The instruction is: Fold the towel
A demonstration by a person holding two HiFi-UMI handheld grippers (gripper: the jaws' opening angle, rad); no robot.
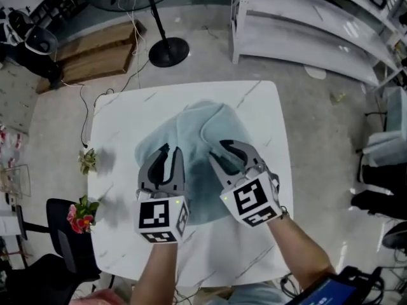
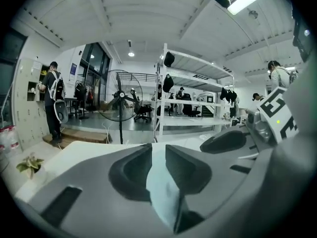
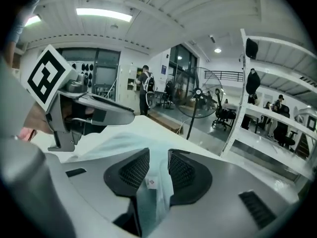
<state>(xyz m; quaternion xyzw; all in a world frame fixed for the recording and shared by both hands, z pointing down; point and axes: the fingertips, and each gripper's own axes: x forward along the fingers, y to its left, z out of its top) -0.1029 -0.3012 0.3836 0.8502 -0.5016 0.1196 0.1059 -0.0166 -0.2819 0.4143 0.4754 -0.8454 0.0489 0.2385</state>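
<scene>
A pale blue towel (image 1: 191,138) lies bunched in the middle of the white marble table (image 1: 121,126). Both grippers sit side by side over its near half, pointing away from me. My left gripper (image 1: 172,151) has its jaws apart, and a fold of towel (image 2: 163,187) runs loosely up through the gap (image 2: 158,150). My right gripper (image 1: 219,150) also stands with its jaws apart; a towel edge (image 3: 153,192) with a small white tag (image 3: 151,183) lies between the ribbed pads (image 3: 158,155). The pads do not seem to press on the cloth.
A small potted plant (image 1: 88,161) and red flowers (image 1: 79,211) stand at the table's left edge, beside a black chair (image 1: 63,240). A floor fan's base (image 1: 168,51) and wooden boards (image 1: 95,53) lie beyond the table. White shelving (image 1: 305,30) stands at the far right.
</scene>
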